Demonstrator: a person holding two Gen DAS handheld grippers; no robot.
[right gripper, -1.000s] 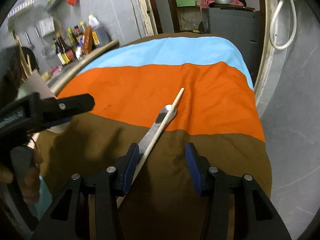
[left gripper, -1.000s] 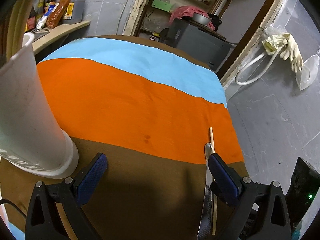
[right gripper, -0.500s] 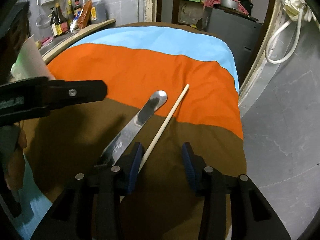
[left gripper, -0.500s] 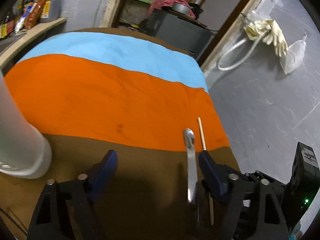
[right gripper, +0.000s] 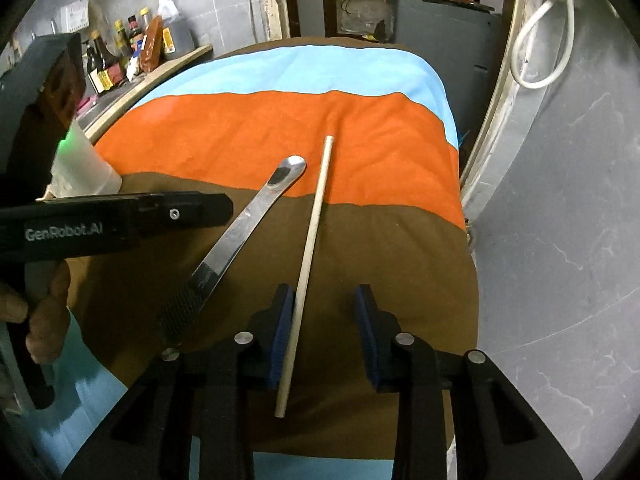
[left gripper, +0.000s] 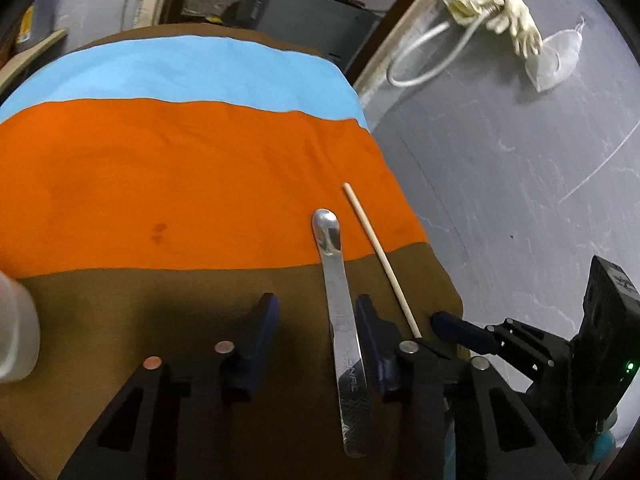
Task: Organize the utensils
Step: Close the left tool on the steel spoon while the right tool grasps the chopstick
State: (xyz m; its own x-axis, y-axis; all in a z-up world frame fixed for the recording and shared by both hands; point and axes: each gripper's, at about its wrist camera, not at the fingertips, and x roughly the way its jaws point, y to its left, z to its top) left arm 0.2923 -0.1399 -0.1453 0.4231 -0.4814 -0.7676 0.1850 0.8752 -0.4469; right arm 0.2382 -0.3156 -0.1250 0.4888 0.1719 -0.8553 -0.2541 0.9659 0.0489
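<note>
Between the blue pads of the left gripper (left gripper: 316, 332) lies a flat, polished steel utensil with a rounded tip (left gripper: 338, 304), its handle just beside the right-hand pad and clear of the left-hand one. The jaws have just been closing, yet a gap remains and the pads do not press on the metal. The gripper points steeply down at the striped blue, orange and brown cloth (left gripper: 180, 184); in the right wrist view, fingers of a hand (right gripper: 44, 320) curl round its black body.

A thin, pale wooden stick (right gripper: 308, 264) lies between the pads of the right gripper (right gripper: 324, 336), against or just beside the left-hand pad, with clear space to the right-hand one. These jaws have also just been closing and are not clamped on the stick. This gripper likewise tilts steeply downward.

Steel utensil and stick lie near each other on the cloth, their far tips reaching onto the orange band.

Left of the left gripper, at the frame edge, stands a tall white plastic container (left gripper: 16, 340); its contents cannot be seen. Beyond the left gripper in the right wrist view, sauce bottles (right gripper: 132, 56) stand on a wooden shelf (right gripper: 160, 68). Pale rubber gloves (left gripper: 508, 24) hang on the grey wall.
</note>
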